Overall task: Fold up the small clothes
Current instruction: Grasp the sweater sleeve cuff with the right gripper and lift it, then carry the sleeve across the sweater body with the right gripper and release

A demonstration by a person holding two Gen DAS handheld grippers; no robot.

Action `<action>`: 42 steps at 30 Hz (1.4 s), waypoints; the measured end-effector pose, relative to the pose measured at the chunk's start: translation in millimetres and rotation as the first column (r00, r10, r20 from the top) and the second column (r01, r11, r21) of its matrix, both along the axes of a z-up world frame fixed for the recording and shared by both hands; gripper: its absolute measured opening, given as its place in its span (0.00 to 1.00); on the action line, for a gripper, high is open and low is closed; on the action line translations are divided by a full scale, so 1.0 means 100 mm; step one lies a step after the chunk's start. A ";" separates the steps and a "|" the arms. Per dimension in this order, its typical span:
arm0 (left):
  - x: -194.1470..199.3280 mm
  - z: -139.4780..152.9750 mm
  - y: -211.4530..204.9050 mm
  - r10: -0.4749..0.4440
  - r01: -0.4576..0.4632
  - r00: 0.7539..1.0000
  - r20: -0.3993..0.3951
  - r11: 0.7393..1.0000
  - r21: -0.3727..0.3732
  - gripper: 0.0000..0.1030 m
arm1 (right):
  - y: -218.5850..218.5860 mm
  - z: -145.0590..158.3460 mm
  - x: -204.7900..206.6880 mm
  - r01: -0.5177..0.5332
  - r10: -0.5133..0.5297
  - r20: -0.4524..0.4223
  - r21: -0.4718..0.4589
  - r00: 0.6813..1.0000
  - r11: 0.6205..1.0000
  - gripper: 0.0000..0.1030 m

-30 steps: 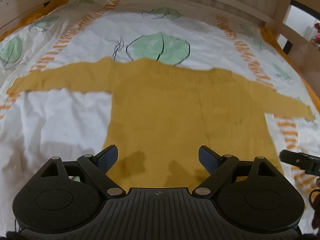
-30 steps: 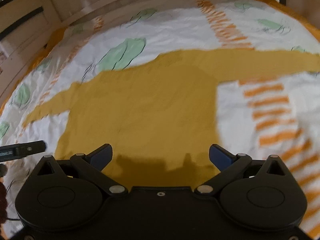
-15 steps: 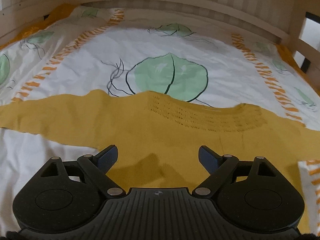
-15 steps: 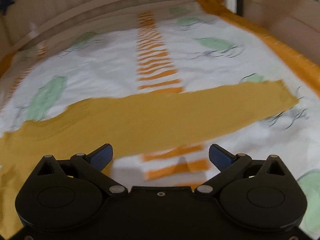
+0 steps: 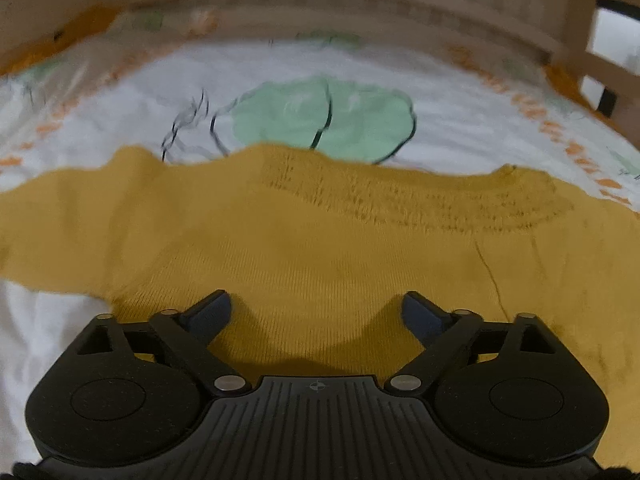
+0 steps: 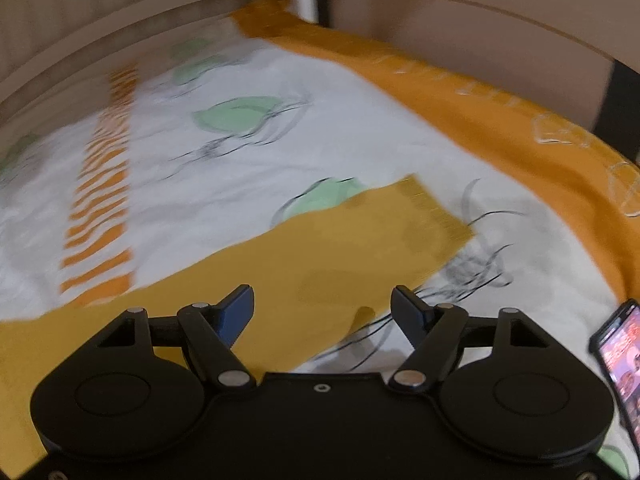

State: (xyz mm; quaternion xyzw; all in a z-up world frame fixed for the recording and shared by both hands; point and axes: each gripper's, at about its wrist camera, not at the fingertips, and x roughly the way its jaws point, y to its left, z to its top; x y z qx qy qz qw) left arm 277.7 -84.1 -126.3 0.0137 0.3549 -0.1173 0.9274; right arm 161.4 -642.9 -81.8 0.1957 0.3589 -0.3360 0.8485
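Left gripper (image 5: 316, 308) has its jaws wide apart, nothing between them – blue-padded fingertips (image 5: 212, 312) sit low over the chest of a mustard-yellow knit sweater (image 5: 320, 248), the fabric filling the gap. Can't tell if the pads touch the knit. Right gripper (image 6: 322, 306) also spread apart, holding nothing, hovering over the sweater's right sleeve (image 6: 304, 264) near its ribbed cuff (image 6: 436, 216).

Sweater lies flat on the bed sheet (image 5: 280, 64), front/back unclear, neckline w/ openwork yoke rows toward the far side, one sleeve stretched out to the left in the left wrist view. In the right wrist view the sleeve runs diagonally, cuff end pointing to the far right, lying over a green leaf print (image 6: 324, 196).

Sheet is white w/ green leaves, black scribble lines, orange dashed stripes (image 6: 100, 200) – orange border (image 6: 500, 120) along the right edge. Wooden bed rail (image 5: 360, 4) curves round the far side. A phone (image 6: 620, 360) w/ lit screen lies on the sheet at the right edge, apart from the sleeve. Both views motion-blurred.
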 end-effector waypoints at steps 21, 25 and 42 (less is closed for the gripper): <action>-0.01 -0.18 -0.01 -0.005 0.006 0.999 0.042 1.000 -0.007 1.00 | -0.69 -0.37 -0.26 0.178 -0.240 0.227 0.261 0.944 0.949 0.14; -0.01 -0.18 -0.02 -0.005 0.005 0.999 0.044 1.000 -0.006 1.00 | -0.44 0.02 -0.12 0.074 -0.121 0.262 0.183 0.958 0.980 0.13; -0.01 -0.18 -0.01 -0.005 0.006 0.999 0.046 1.000 -0.012 1.00 | 2.38 1.16 0.83 -0.625 0.547 0.428 0.055 0.719 0.778 0.13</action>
